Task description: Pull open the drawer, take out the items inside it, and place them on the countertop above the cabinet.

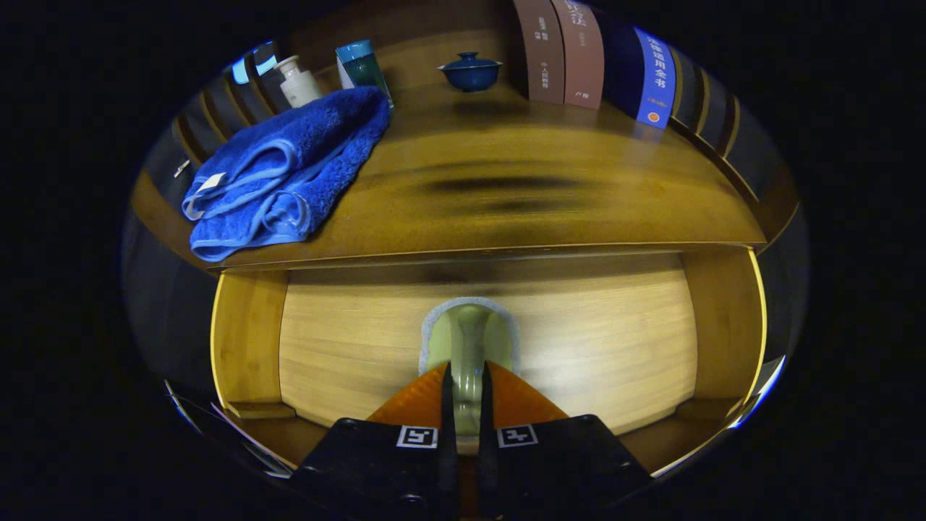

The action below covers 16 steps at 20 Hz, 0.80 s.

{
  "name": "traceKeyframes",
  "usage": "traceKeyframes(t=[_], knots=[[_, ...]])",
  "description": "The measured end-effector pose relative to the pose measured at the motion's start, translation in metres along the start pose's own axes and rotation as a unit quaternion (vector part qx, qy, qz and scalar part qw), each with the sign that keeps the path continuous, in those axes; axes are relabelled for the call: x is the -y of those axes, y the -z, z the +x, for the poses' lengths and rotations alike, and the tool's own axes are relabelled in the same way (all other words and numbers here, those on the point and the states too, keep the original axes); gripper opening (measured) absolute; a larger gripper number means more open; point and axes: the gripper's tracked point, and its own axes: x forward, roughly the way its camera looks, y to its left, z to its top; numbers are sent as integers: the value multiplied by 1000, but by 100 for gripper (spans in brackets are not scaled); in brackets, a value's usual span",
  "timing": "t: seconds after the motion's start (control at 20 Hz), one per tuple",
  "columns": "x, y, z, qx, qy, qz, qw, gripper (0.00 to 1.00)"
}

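While the drawer (488, 340) stands pulled open below the worktop (506, 188), the tongs (466, 405) are closed on a pale green sponge (469, 340), both fingers pressing its narrow middle. The sponge, rimmed in grey-white, seems to hang above the drawer floor, though that is hard to judge from this angle. The drawer floor on either side of it is bare wood out to the side walls. On the worktop, a folded blue towel (282, 174) lies at the left front corner, overhanging the front edge a little. Along the back stand a white bottle (298, 81), a teal box (362, 66), a blue lidded bowl (471, 71) and books (579, 54) (upright). The middle and right front are open.
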Motion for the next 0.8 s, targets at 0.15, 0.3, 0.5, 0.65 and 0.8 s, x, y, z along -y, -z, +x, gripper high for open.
traceKeyframes(t=[0.15, 0.3, 0.5, 0.65, 0.8], knots=[[2, -4, -27, 18, -6, -3, 1000, 15], [0, -9, -58, 32, -24, -2, 999, 15], [-3, -32, -96, 48, -39, -13, 998, 15], [-2, -64, -105, 51, -38, -10, 998, 15], [5, -108, -101, 60, -19, -22, 998, 15]])
